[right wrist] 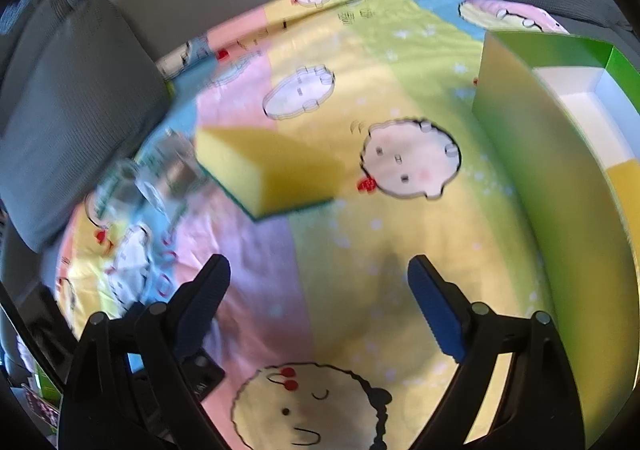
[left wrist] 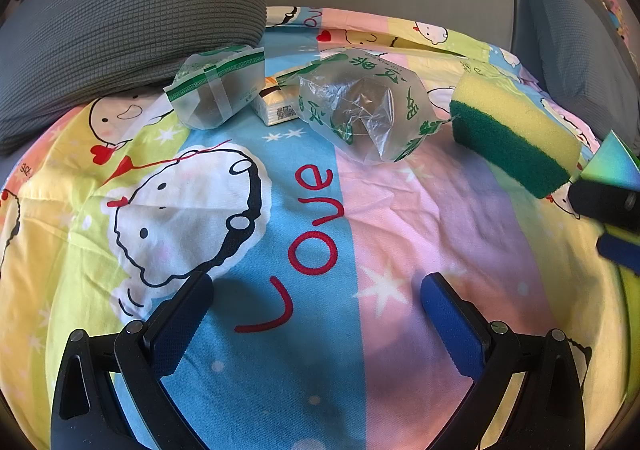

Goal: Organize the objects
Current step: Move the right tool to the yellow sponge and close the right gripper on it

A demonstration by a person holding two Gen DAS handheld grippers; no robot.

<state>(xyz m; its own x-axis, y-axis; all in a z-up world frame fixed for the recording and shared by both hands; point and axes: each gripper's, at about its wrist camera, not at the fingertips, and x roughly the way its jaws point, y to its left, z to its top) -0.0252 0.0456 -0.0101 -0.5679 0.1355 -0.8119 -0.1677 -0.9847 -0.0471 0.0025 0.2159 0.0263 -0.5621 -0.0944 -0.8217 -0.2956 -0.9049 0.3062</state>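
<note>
Risk lies ahead of the right gripper [right wrist: 318, 282] — jaws spread, empty like the left gripper [left wrist: 316, 302] — whose fingers could squash the yellow-and-green foam sponge [right wrist: 268, 169] sideways.

Bright, warm light; sharp left view, smeared right view.
The left wrist view was crisp, with glare on the crinkled clear plastic bag printed in green [left wrist: 362, 109] and soft shadows under the 2 blue-padded fingers [left wrist: 452, 314] on the pastel cartoon-print bedsheet [left wrist: 312, 350]. The right wrist view was motion-blurred: the yellow sponge with a green scouring base [right wrist: 268, 169] and the green cardboard box with a white interior [right wrist: 540, 169] had smeared edges. Fisheye bending curved both frames, and their corners fell dark.
</note>
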